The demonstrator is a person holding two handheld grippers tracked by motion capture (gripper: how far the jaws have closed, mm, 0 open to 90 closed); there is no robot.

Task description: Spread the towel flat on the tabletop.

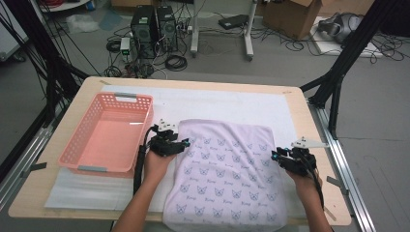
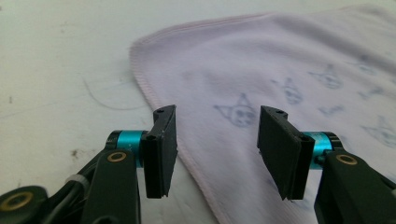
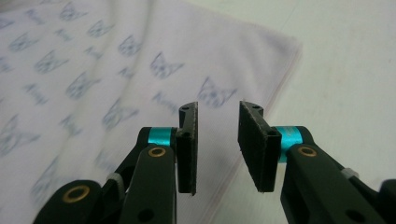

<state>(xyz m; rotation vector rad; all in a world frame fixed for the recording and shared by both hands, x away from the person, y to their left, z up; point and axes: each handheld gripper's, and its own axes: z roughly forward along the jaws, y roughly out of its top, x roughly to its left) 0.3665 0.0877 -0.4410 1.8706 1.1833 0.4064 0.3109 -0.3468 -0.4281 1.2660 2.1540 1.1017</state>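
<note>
Near edge of the folded lilac towel hanging past the desk's front edge and cut off by the bottom of the high view, along with both forearms. Far corner of the towel and its printed cat faces blurred in the left gripper view, prints soft and smeared too in the right gripper view, small lettering beside them unreadable. Pink basket's near wall hiding part of its floor at the desk's left edge; floor clutter beyond the desk too small to name.
</note>
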